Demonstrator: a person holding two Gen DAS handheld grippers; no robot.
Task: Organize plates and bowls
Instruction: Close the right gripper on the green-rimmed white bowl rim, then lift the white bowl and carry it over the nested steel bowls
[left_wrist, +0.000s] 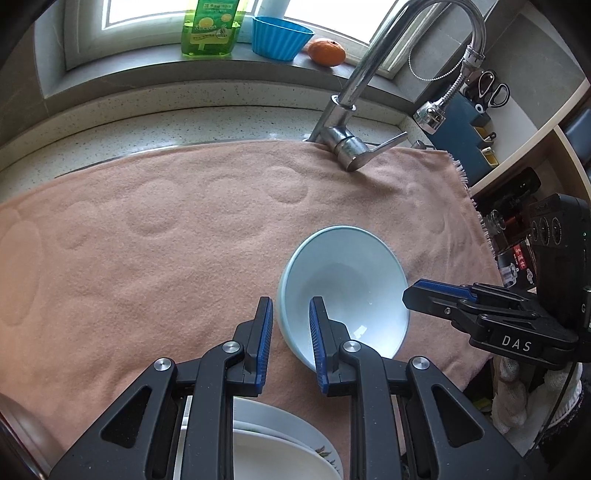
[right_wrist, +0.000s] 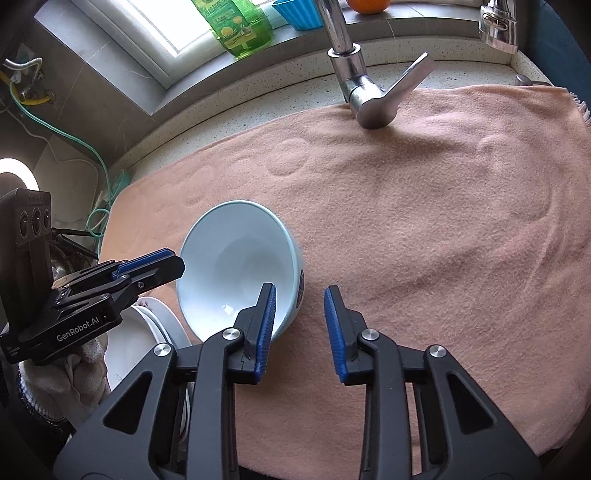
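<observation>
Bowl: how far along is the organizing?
Done: plates sit stacked at the towel's near edge. In hand: left claw appears to pinch the tilted bowl's rim; right claw straddles the rim, open. Left: the bowl needs a place, probably by the plates.

Pink towel (left_wrist: 166, 236) over counter, chrome faucet (left_wrist: 347, 144) at back edge. Windowsill: green soap bottle (left_wrist: 208, 27), blue cup (left_wrist: 279, 37), orange (left_wrist: 327, 51).

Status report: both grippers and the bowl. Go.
Left gripper fingers straddle the near rim of the tilted pale-blue bowl on the pink towel; pad contact unclear. Right gripper straddles the opposite rim, not visibly clamped. Faucet well behind, nothing in the way.
</observation>
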